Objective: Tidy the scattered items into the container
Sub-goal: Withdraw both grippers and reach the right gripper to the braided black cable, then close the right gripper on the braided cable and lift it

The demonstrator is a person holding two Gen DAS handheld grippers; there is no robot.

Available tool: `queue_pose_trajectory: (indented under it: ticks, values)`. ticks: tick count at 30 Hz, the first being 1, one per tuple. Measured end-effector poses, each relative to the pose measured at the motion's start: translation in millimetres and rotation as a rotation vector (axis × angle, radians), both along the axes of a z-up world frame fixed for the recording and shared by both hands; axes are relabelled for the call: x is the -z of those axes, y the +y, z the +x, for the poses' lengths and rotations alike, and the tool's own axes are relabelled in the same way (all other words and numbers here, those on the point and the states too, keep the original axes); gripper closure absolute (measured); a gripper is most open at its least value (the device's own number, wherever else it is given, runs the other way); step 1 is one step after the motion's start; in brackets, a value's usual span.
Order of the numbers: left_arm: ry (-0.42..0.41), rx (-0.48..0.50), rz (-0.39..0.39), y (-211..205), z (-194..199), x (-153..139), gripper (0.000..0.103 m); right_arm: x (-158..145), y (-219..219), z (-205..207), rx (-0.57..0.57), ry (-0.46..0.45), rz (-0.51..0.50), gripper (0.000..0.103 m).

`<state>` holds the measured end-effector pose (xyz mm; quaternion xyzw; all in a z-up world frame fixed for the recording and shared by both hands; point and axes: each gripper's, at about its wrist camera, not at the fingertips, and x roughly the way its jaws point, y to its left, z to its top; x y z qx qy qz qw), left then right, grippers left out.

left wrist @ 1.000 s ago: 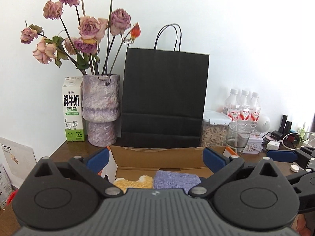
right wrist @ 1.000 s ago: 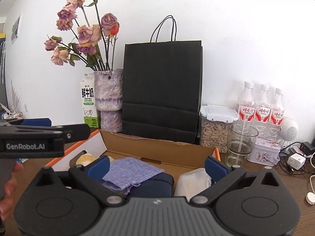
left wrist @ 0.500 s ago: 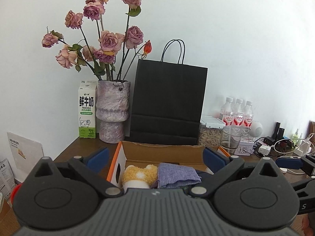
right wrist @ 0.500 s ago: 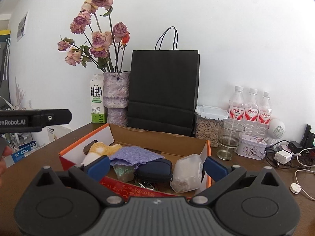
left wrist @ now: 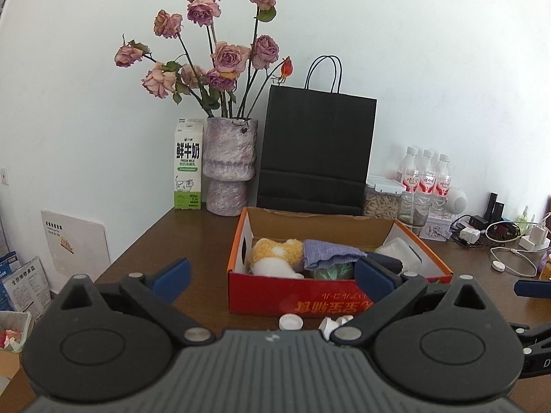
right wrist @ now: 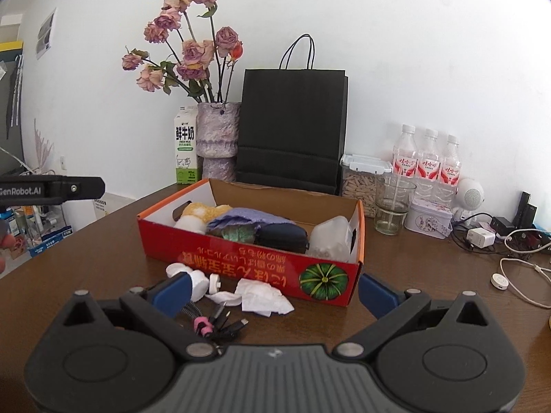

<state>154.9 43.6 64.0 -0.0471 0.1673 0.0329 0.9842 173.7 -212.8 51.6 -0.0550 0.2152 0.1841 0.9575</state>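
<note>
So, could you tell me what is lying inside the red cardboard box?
Inside the red cardboard box: a yellow plush toy, purple cloth draped over a green item, dark pouch, and clear plastic container. Anything beneath is covered.

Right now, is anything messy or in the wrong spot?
Yes. A crumpled tissue, white caps and a bundle of cable plugs lie on the table in front of the red box, not inside it. The box's printing is upside down.

Brown table [right wrist: 430,275] bears box [right wrist: 261,268], tissue [right wrist: 265,297], perhaps cables [right wrist: 227,325].
</note>
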Motion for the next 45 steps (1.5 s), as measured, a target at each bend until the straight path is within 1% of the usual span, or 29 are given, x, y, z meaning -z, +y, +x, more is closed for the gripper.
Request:
queue_pose_trajectory:
  ticks: [7, 9, 16, 18, 19, 21, 22, 24, 25, 26, 27, 28, 29, 32, 37, 40, 45]
  values:
    - [0.046, -0.009, -0.001, 1, -27, 17, 0.000, 21, 4, -27, -0.031, 0.062, -0.021, 0.000]
    - [0.058, -0.009, 0.002, 2, -31, 22, 0.000, 30, 6, -32, -0.047, 0.092, -0.024, 0.000]
    - [0.106, -0.012, -0.004, 4, -37, 34, 0.000, 57, 26, -34, -0.094, 0.172, -0.069, 0.001]
    - [0.120, -0.012, -0.002, 4, -38, 38, 0.000, 63, 33, -32, -0.108, 0.188, -0.081, 0.004]
    - [0.125, -0.013, -0.003, 5, -38, 40, 0.000, 66, 37, -30, -0.116, 0.197, -0.085, 0.006]
    - [0.135, -0.017, -0.008, 7, -38, 42, 0.000, 71, 42, -27, -0.132, 0.220, -0.087, 0.021]
    - [0.140, -0.019, -0.011, 8, -38, 44, 0.000, 74, 44, -25, -0.139, 0.234, -0.089, 0.025]
    - [0.147, -0.025, -0.016, 10, -38, 46, 0.000, 79, 49, -22, -0.153, 0.256, -0.095, 0.040]
    - [0.151, -0.026, -0.018, 11, -38, 48, 0.000, 81, 50, -21, -0.157, 0.258, -0.094, 0.043]
    - [0.155, -0.029, -0.020, 12, -37, 49, 0.000, 81, 52, -21, -0.168, 0.256, -0.089, 0.051]
    - [0.160, -0.031, -0.022, 13, -37, 50, 0.000, 80, 54, -22, -0.178, 0.255, -0.093, 0.064]
    - [0.164, -0.033, -0.025, 13, -36, 50, 0.000, 79, 55, -22, -0.194, 0.256, -0.096, 0.074]
    - [0.166, -0.033, -0.027, 13, -36, 51, 0.000, 78, 55, -23, -0.209, 0.262, -0.097, 0.092]
    - [0.168, -0.025, -0.028, 11, -35, 52, 0.000, 77, 50, -24, -0.211, 0.260, -0.118, 0.098]
    - [0.188, 0.026, -0.026, -3, -27, 57, 0.000, 78, 29, -22, -0.147, 0.252, -0.096, 0.099]
    - [0.218, 0.090, 0.001, -20, -17, 63, 0.000, 78, 17, -19, -0.112, 0.246, -0.080, 0.099]
    - [0.275, 0.175, 0.057, -51, 3, 76, 0.000, 79, 7, -11, -0.093, 0.233, -0.066, 0.099]
